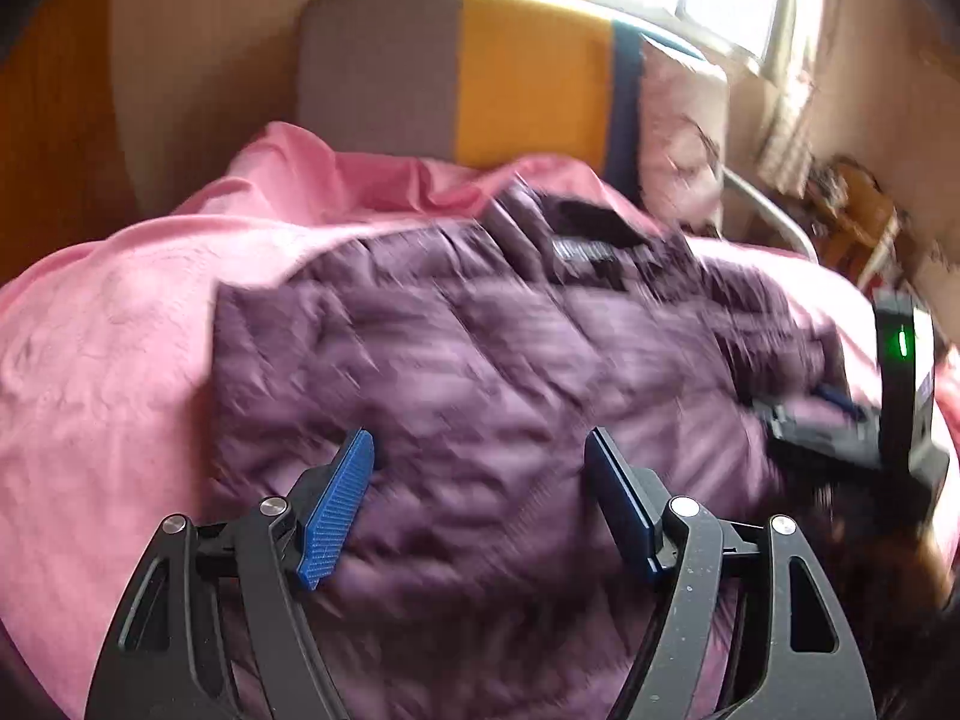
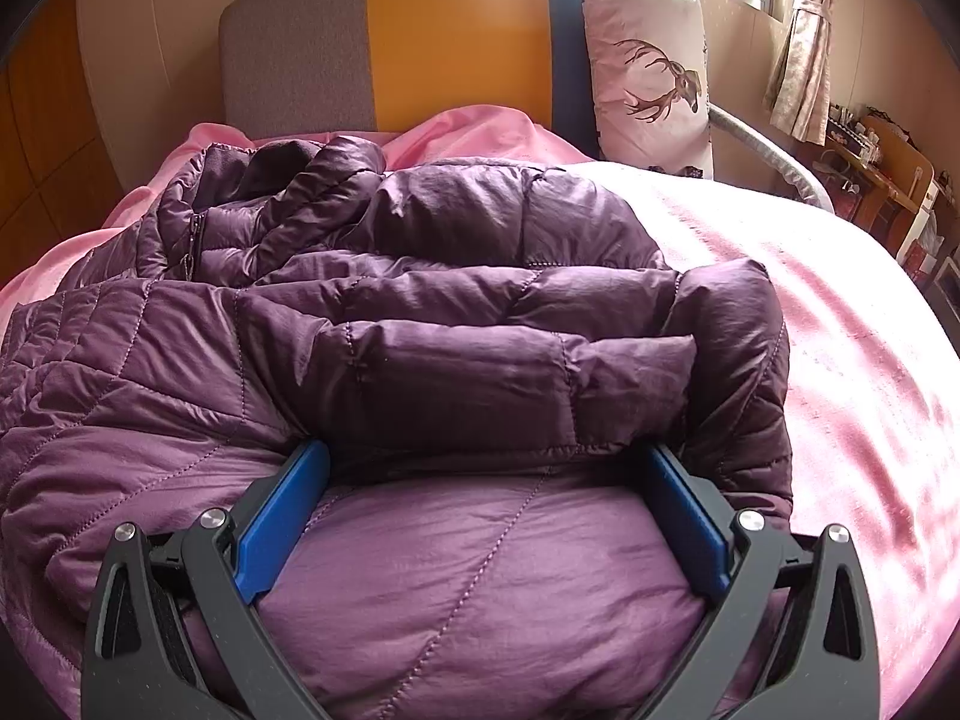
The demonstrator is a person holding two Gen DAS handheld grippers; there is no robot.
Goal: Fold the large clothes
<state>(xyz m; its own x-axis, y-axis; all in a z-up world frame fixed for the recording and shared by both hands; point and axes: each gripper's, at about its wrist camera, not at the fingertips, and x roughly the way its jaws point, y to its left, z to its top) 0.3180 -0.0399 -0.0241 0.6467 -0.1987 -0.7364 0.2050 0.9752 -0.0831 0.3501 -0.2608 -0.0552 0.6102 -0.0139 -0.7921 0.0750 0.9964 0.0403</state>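
Observation:
A purple quilted puffer jacket (image 1: 480, 360) lies on a pink bedsheet (image 1: 102, 360); the left wrist view is motion-blurred. My left gripper (image 1: 480, 450) is open and empty, just above the jacket's near part. In the right wrist view the jacket (image 2: 420, 312) lies partly folded, a sleeve laid across its body, collar and zip at the far left. My right gripper (image 2: 492, 456) is open, its blue pads (image 2: 282, 516) pressed into the jacket with a bulge of fabric between them and the sleeve's edge over the fingertips. The right gripper also shows in the left wrist view (image 1: 840, 414).
A grey, yellow and navy headboard (image 2: 456, 42) stands behind the bed. A white pillow with a deer print (image 2: 648, 72) leans against it at the right. Bare pink sheet (image 2: 840, 330) lies right of the jacket. A window, curtain (image 2: 804, 48) and wooden furniture (image 2: 888, 186) are at far right.

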